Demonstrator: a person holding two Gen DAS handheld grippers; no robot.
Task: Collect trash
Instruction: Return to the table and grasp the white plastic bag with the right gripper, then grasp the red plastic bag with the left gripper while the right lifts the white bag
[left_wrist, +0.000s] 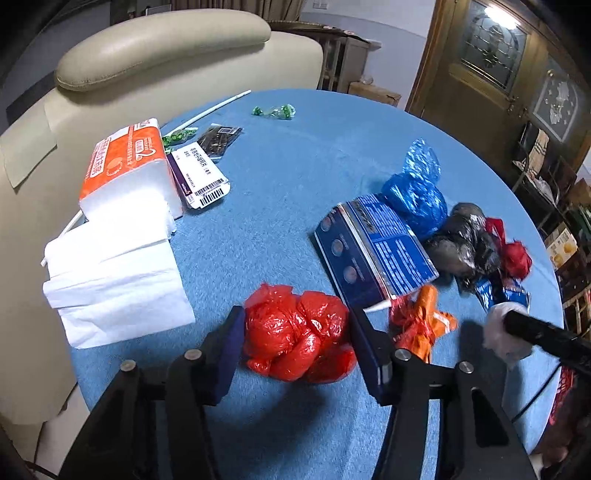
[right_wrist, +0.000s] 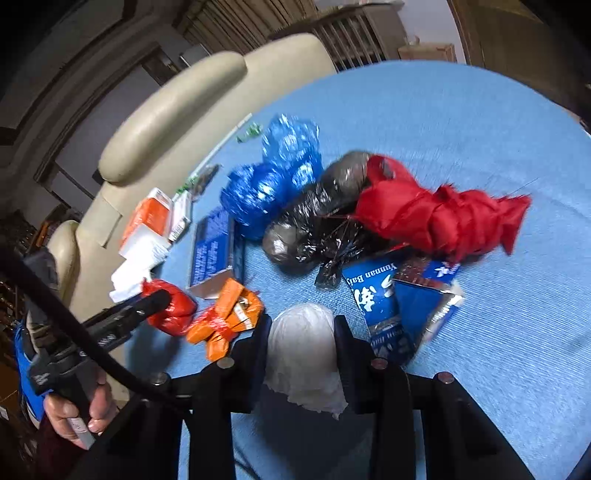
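Observation:
My left gripper is shut on a crumpled red plastic bag, which rests on the blue round table. My right gripper is shut on a white tissue wad; it also shows at the right of the left wrist view. Other trash lies in a heap: an orange wrapper, a blue box, a blue bag, a black bag, a red bag and blue packets.
An orange tissue pack with loose white tissues, a small barcode box, a dark packet, green candy wrappers and a white stick lie at the table's left. A cream sofa stands behind.

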